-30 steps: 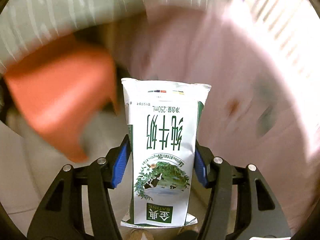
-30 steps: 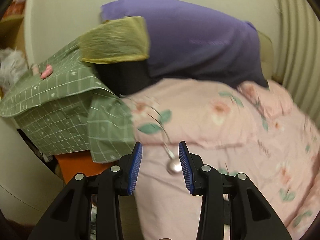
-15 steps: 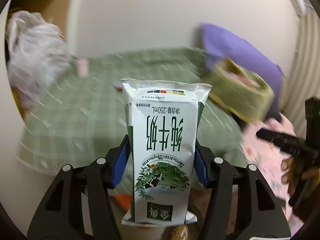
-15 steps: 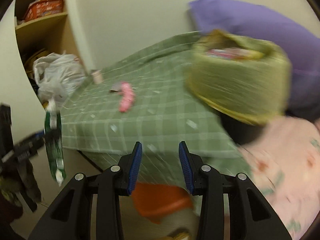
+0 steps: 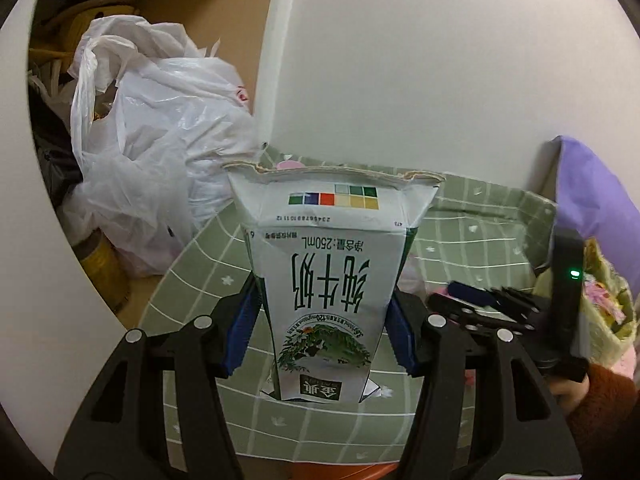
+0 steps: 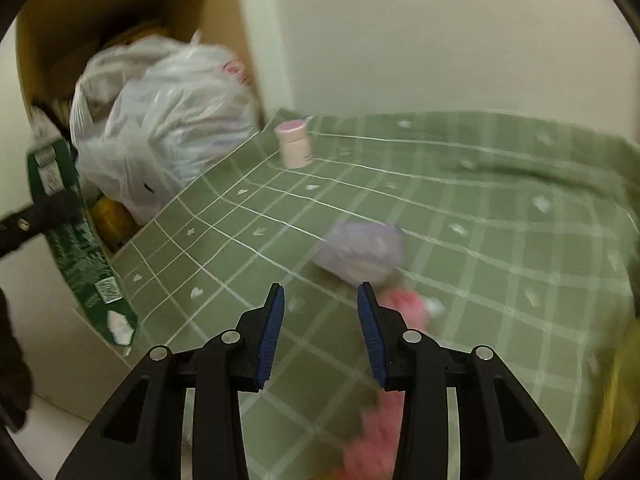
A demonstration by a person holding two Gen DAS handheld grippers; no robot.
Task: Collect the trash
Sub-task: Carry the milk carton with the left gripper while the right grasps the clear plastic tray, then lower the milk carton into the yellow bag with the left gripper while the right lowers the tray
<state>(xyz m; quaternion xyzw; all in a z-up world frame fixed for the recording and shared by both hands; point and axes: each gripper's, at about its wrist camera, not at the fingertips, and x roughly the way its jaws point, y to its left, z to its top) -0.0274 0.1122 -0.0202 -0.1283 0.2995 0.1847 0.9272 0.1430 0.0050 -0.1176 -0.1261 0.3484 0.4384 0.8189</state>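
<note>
A white and green milk carton (image 5: 324, 280) stands upside down between the blue pads of my left gripper (image 5: 320, 320), which is shut on it. It shows again at the far left of the right wrist view as the carton (image 6: 80, 248). My right gripper (image 6: 320, 300) is open and holds nothing, hovering over a green checked tablecloth (image 6: 480, 208). Just beyond its fingertips lie a crumpled lilac wrapper (image 6: 360, 252) and a pink scrap (image 6: 404, 304). A small pink bottle (image 6: 294, 144) stands at the cloth's far corner.
A stuffed white plastic bag (image 5: 160, 140) sits in a shelf nook left of the table. A purple pillow (image 5: 592, 192) and a yellow-green bag (image 5: 600, 304) lie at the right. A hand in a rust sleeve (image 5: 600, 400) carries the right gripper (image 5: 460, 298).
Both views have swung from the pink bed to the green-clothed table. The carton stays gripped on the left. My right gripper now hangs over the lilac and pink litter.
</note>
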